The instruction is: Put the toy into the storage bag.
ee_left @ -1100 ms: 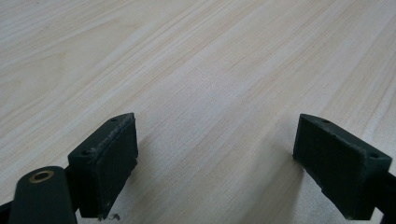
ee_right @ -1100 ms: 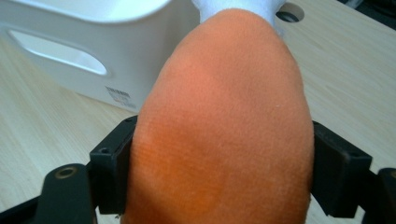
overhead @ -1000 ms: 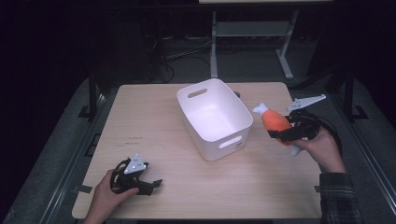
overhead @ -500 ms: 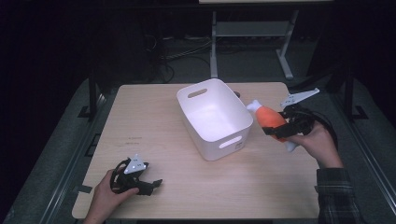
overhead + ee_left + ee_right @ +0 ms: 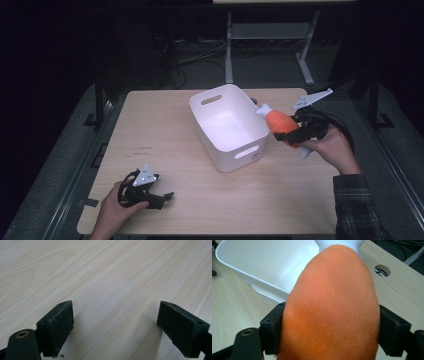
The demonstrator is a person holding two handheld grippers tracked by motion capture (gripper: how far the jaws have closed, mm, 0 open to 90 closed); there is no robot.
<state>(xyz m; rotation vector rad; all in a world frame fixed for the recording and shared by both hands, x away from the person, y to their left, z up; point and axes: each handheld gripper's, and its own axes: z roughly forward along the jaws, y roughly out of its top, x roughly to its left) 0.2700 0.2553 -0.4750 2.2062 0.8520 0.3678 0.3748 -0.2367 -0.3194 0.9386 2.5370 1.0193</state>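
Drumstick toy [image 5: 332,307] wedged between right gripper [image 5: 332,335] fingers [image 5: 272,332] — clamped.

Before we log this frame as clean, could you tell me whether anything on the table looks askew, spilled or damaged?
Nothing is spilled or visibly damaged. The white plastic bin sits at an angle to the light wooden table edges, though upright. The right gripper holds the orange plush drumstick just beside the bin; the left gripper rests open on the table.

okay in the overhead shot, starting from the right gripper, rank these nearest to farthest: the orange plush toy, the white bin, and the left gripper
From the right gripper, in the high view:
1. Orange plush toy: clamped between its jaws, just right of the bin.
2. White bin: mid-table, beside the toy's white tip.
3. Left gripper: far across, at the table's near left corner, jaws open and resting on the table.
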